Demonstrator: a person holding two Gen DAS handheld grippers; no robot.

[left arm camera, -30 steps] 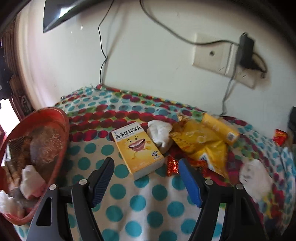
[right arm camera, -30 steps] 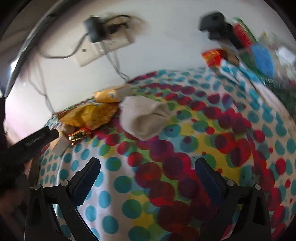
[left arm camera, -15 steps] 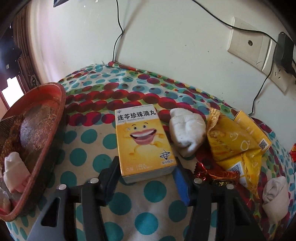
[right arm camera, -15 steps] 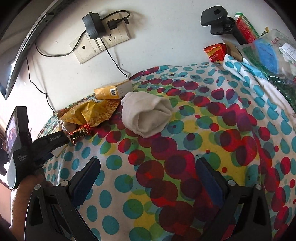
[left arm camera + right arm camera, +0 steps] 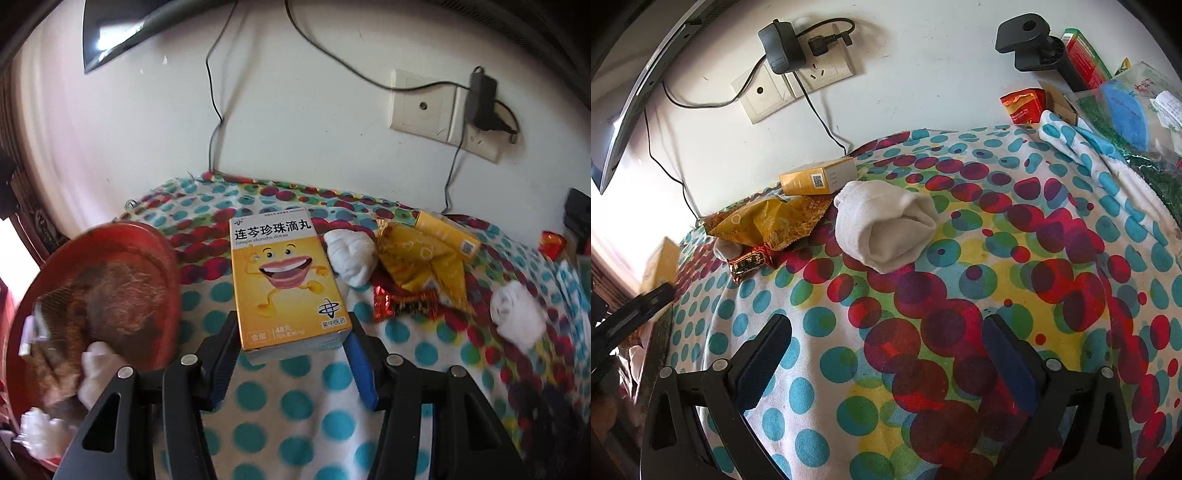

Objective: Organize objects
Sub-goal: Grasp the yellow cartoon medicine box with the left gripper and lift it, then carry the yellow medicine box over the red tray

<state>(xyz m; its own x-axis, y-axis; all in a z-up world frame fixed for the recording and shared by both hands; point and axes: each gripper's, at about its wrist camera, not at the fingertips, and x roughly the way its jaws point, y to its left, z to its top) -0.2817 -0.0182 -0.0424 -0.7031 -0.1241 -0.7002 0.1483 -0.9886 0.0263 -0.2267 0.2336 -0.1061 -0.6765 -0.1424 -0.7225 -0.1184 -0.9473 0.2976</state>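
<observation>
In the left wrist view, a red basket (image 5: 162, 258) sits at the far left edge of the table (image 5: 295, 424), holding brown fibrous stuff and white wads. Just right of it, the left hand-held gripper (image 5: 291, 354) is clamped on the near end of the yellow medicine box (image 5: 284, 284), one finger pressed to each side; the box looks lifted off the dotted cloth, its smiling-mouth face up. Right of the box lies a rolled white sock (image 5: 351, 258), then a crumpled yellow snack bag (image 5: 424, 269) with a red-gold candy wrapper (image 5: 402, 304) at its near edge, and a slim yellow carton (image 5: 447, 236) behind it by the wall. Farther right rests a second white sock (image 5: 517, 317).

In the right wrist view, the same snack bag (image 5: 764, 221) and candy wrapper (image 5: 750, 262) lie at the left, the slim carton (image 5: 820, 179) beside the wall, and the second sock (image 5: 886, 225) near the middle of the cloth. The right hand-held gripper (image 5: 886, 354) hovers over the bare dotted cloth with its fingers spread wide, grasping nothing.
</observation>
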